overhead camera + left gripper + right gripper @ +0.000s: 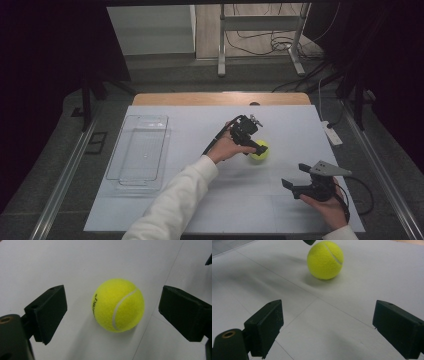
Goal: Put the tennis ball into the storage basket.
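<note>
A yellow tennis ball (260,151) lies on the white mat right of centre. My left gripper (256,146) hovers just over it, open; in the left gripper view the ball (118,305) sits between the wide-apart black fingers (47,312) without touching either. My right gripper (296,176) is held open nearer the front right, a short way from the ball. In the right gripper view the ball (325,260) lies ahead of the gripper (327,325), and nothing is between its fingers. A tip of the left gripper (309,242) shows above the ball.
A clear plastic tray (140,150) lies on the left of the white mat (200,200). A white power strip (331,132) rests beside the mat's right edge. The wooden table edge (220,98) runs along the back.
</note>
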### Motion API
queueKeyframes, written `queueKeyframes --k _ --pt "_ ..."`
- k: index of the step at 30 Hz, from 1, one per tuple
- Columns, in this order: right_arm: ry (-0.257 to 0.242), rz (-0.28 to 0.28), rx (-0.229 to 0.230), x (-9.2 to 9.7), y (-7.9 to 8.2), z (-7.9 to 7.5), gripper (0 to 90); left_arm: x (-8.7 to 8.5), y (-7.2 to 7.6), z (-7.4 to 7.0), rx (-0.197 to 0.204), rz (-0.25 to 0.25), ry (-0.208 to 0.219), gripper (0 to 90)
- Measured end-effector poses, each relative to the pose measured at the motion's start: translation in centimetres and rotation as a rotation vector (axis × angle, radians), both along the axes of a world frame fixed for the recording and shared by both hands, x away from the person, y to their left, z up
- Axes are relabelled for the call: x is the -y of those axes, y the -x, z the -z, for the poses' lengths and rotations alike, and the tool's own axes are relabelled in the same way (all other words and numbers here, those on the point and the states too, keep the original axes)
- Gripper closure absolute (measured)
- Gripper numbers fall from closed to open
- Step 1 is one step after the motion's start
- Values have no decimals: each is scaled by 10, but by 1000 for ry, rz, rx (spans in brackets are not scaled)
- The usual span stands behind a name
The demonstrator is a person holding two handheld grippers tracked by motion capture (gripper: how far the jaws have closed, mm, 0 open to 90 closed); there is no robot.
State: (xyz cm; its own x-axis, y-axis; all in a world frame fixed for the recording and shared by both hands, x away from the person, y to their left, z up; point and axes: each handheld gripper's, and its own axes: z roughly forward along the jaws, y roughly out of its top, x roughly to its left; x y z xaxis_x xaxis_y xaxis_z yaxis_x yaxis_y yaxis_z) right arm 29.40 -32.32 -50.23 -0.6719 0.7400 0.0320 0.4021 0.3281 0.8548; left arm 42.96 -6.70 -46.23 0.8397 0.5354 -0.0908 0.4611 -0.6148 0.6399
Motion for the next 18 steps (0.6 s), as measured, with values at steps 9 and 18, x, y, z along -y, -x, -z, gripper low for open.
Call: queueKeyframes --k 9,18 --pt "-1 1 -3 0 0 0 102 4 -4 7 -24 8 -9 95" --pt "-1 1 -5 1 -1 1 101 13 -7 17 -47 18 -14 97"
